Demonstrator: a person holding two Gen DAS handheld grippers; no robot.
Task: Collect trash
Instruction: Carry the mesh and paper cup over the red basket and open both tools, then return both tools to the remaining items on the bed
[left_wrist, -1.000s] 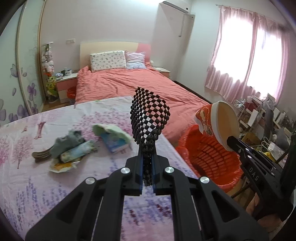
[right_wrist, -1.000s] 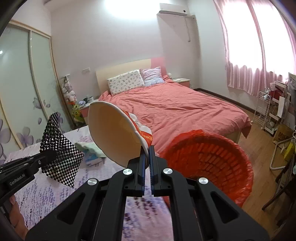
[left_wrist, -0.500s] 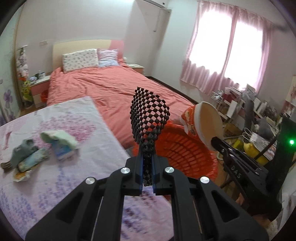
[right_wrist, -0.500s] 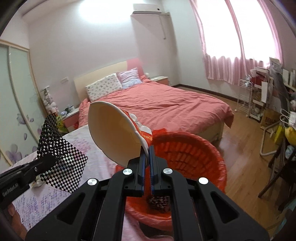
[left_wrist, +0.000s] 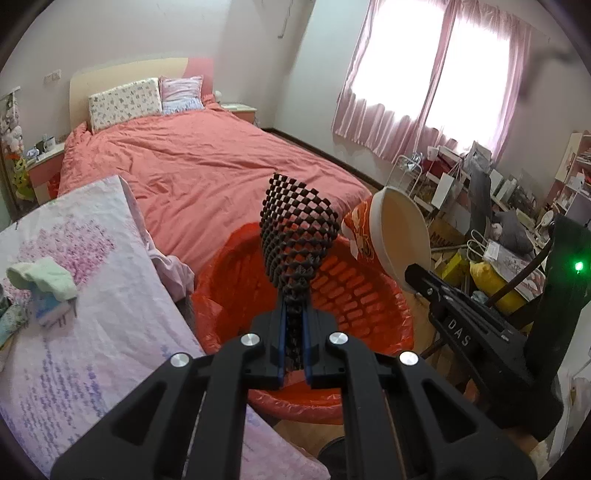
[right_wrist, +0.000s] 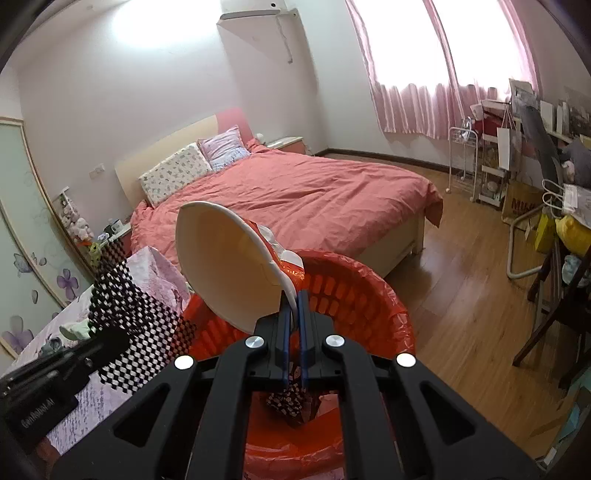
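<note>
My left gripper (left_wrist: 293, 325) is shut on a black-and-white checkered wrapper (left_wrist: 295, 236) and holds it over the red bin (left_wrist: 354, 306) lined with a red bag. My right gripper (right_wrist: 292, 306) is shut on the rim of a cream paper noodle bowl (right_wrist: 225, 258) with a red printed outside, held tilted above the same bin (right_wrist: 369, 295). The bowl (left_wrist: 399, 232) shows at the right of the left wrist view, and the wrapper (right_wrist: 136, 325) at the left of the right wrist view. A dark patterned scrap (right_wrist: 291, 402) lies in the bin.
A table with a purple floral cloth (left_wrist: 92, 314) stands left of the bin, with a green-white tissue pack (left_wrist: 44, 284) and other litter on it. A bed with a pink cover (left_wrist: 207, 166) lies beyond. Cluttered shelves and a chair (right_wrist: 546, 229) stand at the right on the wood floor.
Both grippers have swung right, away from the table litter, and now hold the wrapper and the bowl over the red bin. Both have stayed shut on their items.
</note>
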